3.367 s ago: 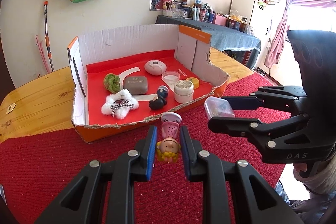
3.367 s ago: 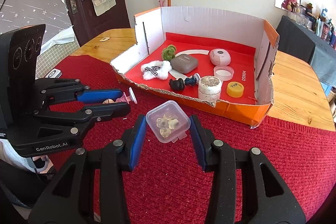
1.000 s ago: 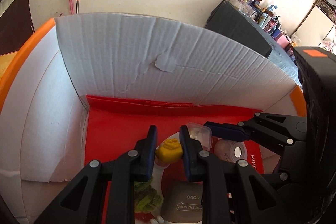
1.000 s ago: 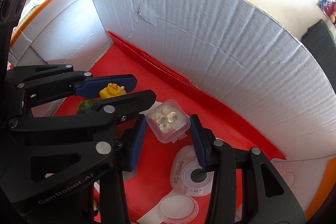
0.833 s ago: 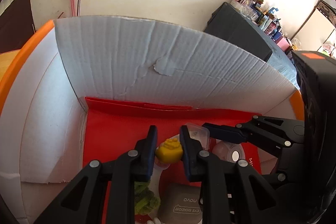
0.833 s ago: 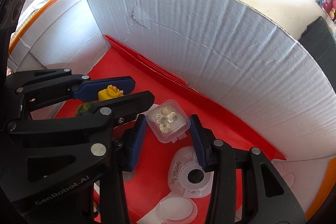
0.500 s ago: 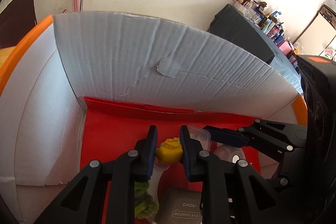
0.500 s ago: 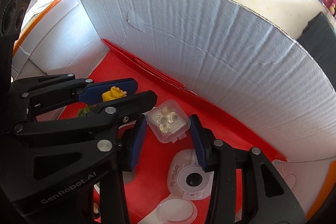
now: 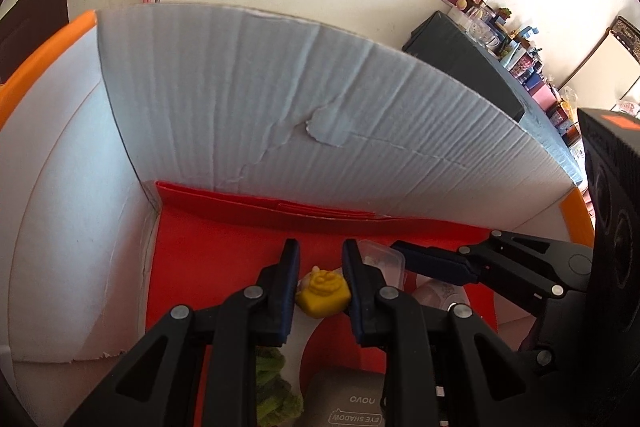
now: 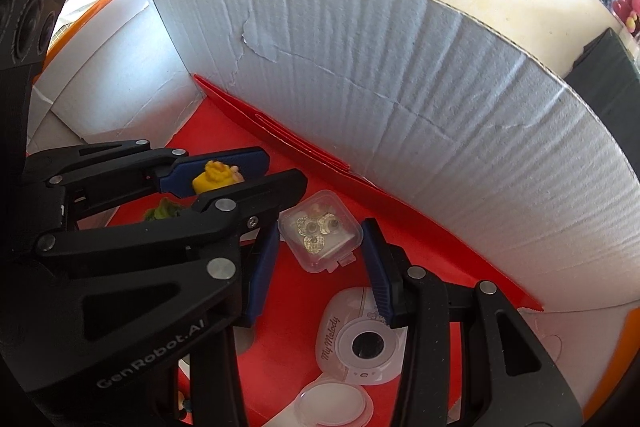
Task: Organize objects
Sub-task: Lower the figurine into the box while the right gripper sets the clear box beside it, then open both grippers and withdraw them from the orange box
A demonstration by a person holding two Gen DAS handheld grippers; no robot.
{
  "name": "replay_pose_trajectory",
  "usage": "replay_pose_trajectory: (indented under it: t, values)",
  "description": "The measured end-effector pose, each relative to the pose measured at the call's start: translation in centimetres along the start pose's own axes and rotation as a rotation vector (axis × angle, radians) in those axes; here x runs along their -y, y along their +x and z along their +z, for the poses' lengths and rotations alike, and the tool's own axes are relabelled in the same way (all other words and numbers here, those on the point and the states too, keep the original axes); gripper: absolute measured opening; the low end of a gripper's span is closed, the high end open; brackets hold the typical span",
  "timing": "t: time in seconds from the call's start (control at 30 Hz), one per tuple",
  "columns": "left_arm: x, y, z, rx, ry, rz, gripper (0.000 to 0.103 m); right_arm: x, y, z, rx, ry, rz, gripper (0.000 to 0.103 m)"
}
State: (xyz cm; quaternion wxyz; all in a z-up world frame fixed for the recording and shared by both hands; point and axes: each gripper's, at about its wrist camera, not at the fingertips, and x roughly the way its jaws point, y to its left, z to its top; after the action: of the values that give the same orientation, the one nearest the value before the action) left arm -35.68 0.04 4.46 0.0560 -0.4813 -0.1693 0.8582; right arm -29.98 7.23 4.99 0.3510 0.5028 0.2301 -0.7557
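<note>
Both grippers hang low over the box's (image 10: 400,67) red floor near its back wall, ready for release. The left gripper (image 9: 320,281) has its fingers clenched on the yellow-haired figurine (image 9: 322,293). The right gripper (image 10: 320,255) clasps the clear case (image 10: 320,229) beside it, above the white compact (image 10: 360,341).

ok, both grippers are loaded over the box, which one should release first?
Probably right. The right gripper holds the clear plastic case over bare red floor; the left gripper holds the yellow-haired figurine, crowded by the right gripper's fingers.
</note>
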Motion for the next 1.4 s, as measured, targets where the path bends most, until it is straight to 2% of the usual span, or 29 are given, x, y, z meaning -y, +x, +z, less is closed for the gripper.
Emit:
replay_pose_trajectory:
  t: [0.07,0.1,0.13,0.43,0.7,1.4]
  values:
    - [0.1,0.0,0.0,-0.001,0.004,-0.001,0.023,-0.9,0.1,0.2,0.000,-0.010,-0.009,0.041]
    - [0.2,0.0,0.0,-0.001,0.007,0.002,0.023,-1.3,0.4,-2.2,0.002,-0.012,-0.011,0.041]
    - [0.3,0.0,0.0,0.000,0.008,0.003,0.023,-1.4,0.4,-3.0,0.004,-0.013,-0.013,0.041]
    - [0.3,0.0,0.1,-0.008,0.011,-0.004,0.023,-1.8,-0.2,-4.1,0.005,-0.010,-0.014,0.041]
    - [0.3,-0.1,0.1,-0.001,0.011,-0.002,0.028,-2.7,-0.7,-5.1,0.008,-0.026,-0.019,0.050]
    - [0.2,-1.0,-0.1,0.020,0.042,0.001,0.028,-2.9,-3.0,-8.4,0.022,0.015,-0.019,0.050]
